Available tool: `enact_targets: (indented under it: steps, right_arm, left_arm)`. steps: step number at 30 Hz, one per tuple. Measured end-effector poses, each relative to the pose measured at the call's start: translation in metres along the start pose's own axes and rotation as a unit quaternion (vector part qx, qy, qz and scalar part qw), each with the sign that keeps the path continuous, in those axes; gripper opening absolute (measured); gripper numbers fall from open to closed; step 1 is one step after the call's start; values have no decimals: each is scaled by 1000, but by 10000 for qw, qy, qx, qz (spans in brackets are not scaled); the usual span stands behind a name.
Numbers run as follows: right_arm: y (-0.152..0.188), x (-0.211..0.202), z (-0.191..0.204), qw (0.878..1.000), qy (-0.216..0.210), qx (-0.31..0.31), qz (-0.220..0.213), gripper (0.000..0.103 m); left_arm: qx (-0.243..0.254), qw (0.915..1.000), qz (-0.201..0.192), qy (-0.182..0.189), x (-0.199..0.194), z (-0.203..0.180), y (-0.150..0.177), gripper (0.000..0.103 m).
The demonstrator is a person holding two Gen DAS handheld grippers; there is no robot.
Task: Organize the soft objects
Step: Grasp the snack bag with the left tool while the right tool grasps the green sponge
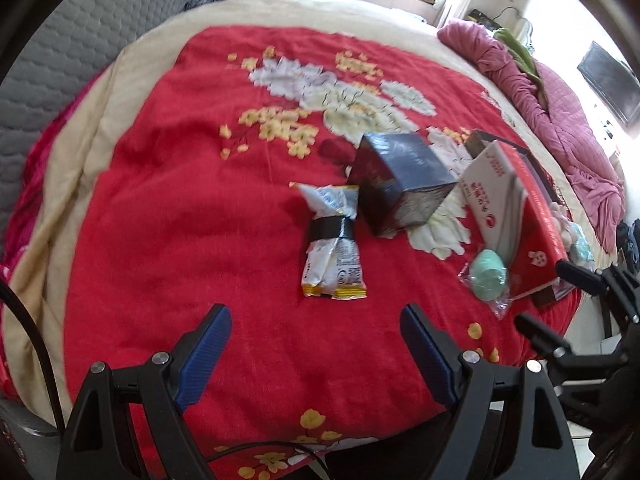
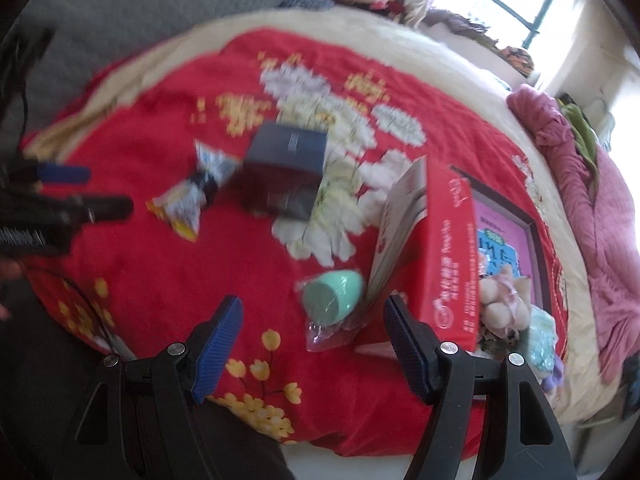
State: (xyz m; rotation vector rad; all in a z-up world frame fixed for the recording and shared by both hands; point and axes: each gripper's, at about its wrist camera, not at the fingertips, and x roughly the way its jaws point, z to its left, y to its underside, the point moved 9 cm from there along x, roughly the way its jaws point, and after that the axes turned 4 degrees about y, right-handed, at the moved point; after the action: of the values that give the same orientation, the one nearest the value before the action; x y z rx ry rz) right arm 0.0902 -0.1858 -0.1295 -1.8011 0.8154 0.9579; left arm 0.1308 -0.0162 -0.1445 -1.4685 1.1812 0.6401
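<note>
A white and yellow snack packet bound with a black band lies mid-blanket; it also shows in the right wrist view. A mint green egg-shaped sponge in clear wrap lies beside an open red box. A dark cube box stands behind the packet. My left gripper is open and empty, just short of the packet. My right gripper is open and empty, its jaws on either side of the sponge's near end.
Everything lies on a red flowered blanket on a bed. Plush toys sit in a dark tray right of the red box. A pink quilt is heaped along the right edge. A grey headboard stands at left.
</note>
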Motion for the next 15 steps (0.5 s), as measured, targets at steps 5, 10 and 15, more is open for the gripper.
enact_targets:
  steps: [5,10,15]
  right_arm:
    - [4,36,9,9954,480,-730,403,74]
    - [12,65,9,9832,968,-1367,724,74]
    - [16,83,7,9770,1080,-1639,837,66]
  left_arm:
    - [-177,9994,260,132,25,7,-5,86]
    - [-193,9988,428,122,47,6,-15,86]
    - [-168,9982,550,152,67,-1,-25,86]
